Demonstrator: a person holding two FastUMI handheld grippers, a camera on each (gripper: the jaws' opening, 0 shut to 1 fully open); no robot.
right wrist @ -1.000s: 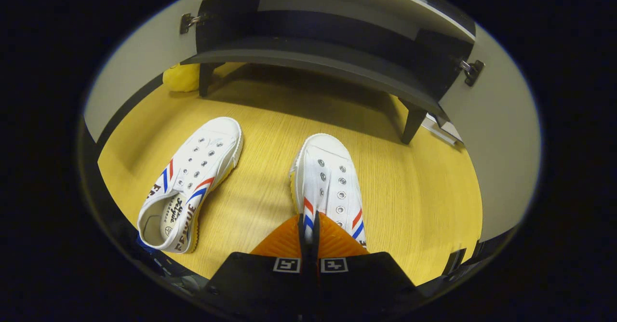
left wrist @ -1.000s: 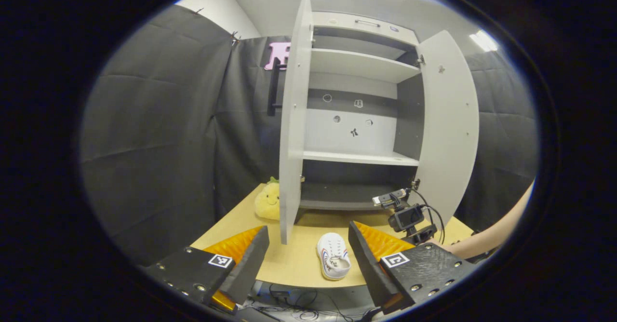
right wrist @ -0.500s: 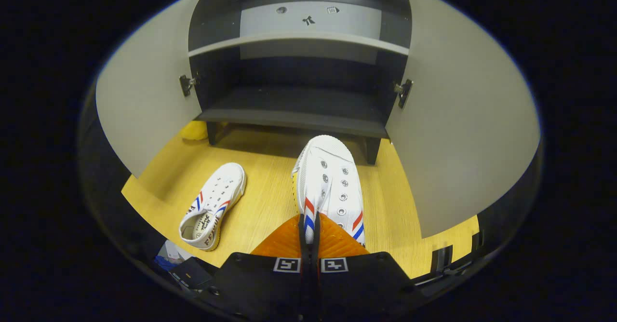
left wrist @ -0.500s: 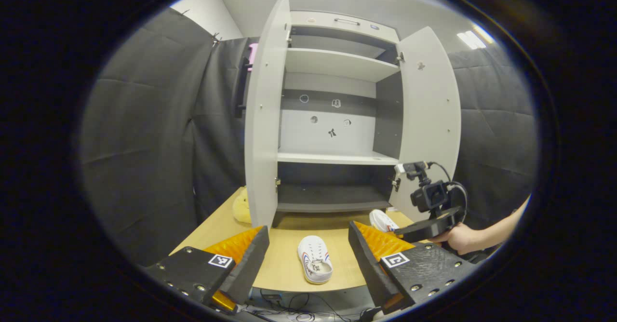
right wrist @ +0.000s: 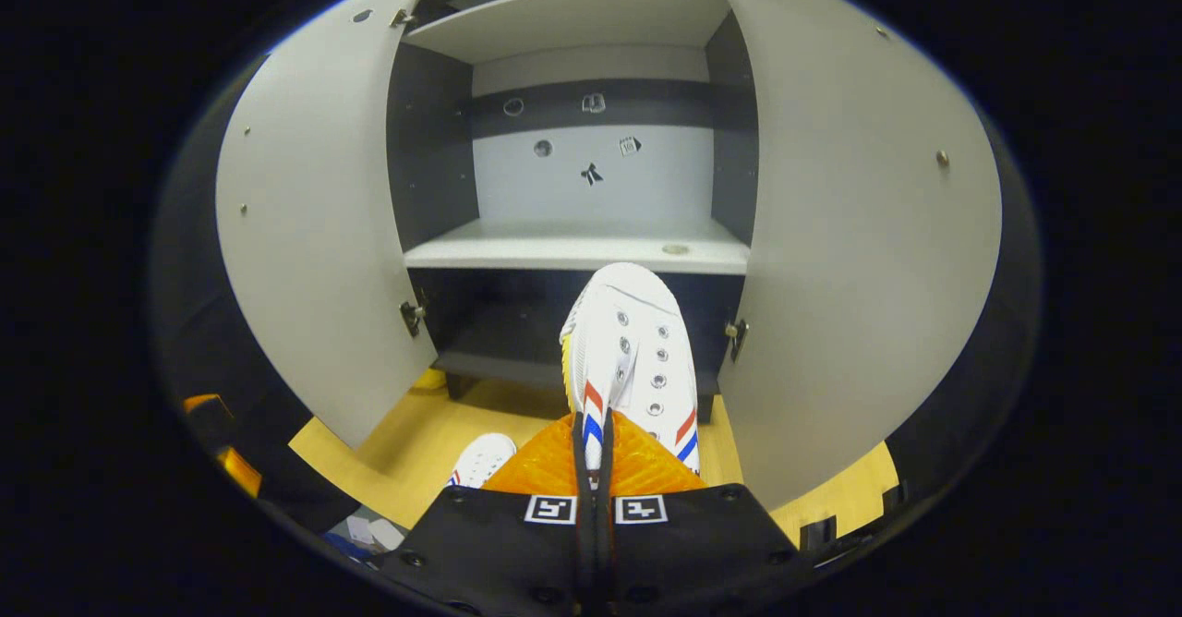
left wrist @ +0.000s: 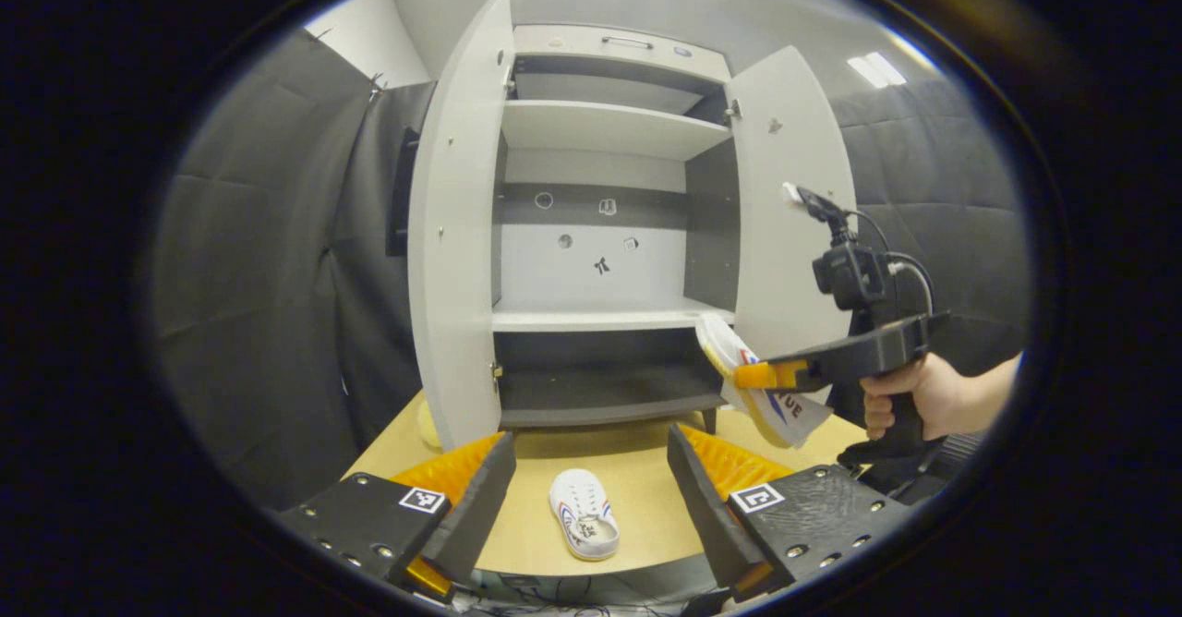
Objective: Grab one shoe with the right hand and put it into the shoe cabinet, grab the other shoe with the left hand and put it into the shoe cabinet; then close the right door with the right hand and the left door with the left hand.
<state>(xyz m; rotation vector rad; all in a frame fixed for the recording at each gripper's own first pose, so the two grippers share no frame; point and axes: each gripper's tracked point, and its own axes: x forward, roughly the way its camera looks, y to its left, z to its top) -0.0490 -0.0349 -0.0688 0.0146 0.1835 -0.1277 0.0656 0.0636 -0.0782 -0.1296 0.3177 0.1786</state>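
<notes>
the right gripper (right wrist: 591, 455) is pinching the first shoe (right wrist: 628, 358) by the side wall near its heel, fingers pressed together on the canvas, so the toe is pointing forward and slightly up toward the cabinet (right wrist: 577, 192). in the left gripper view the same shoe (left wrist: 762, 386) is hanging in the air just in front of the right door (left wrist: 785, 201), about level with the middle shelf (left wrist: 600, 320), with a hand (left wrist: 910, 395) gripping the tool's handle. gripping it at the heel end is probably meant to let the toe go in first and leave the fingers outside the opening. the left gripper (left wrist: 591, 483) is hovering low at the near edge of the table (left wrist: 637, 488), fingers spread wide with nothing between them, framing the second shoe (left wrist: 584, 525), which is lying on the table with its toe facing the cabinet; that looks like waiting in readiness for its own pickup. both doors are standing wide open, the left door (left wrist: 457, 229) swung out toward the viewer, leaving a clear way to the shelves. the table is pale wood-grain, and the cabinet is standing on short legs at its far side. a yellow soft toy (left wrist: 427, 428) is peeking out behind the left door. black cloth is walling the booth, with ceiling lights overhead.
</notes>
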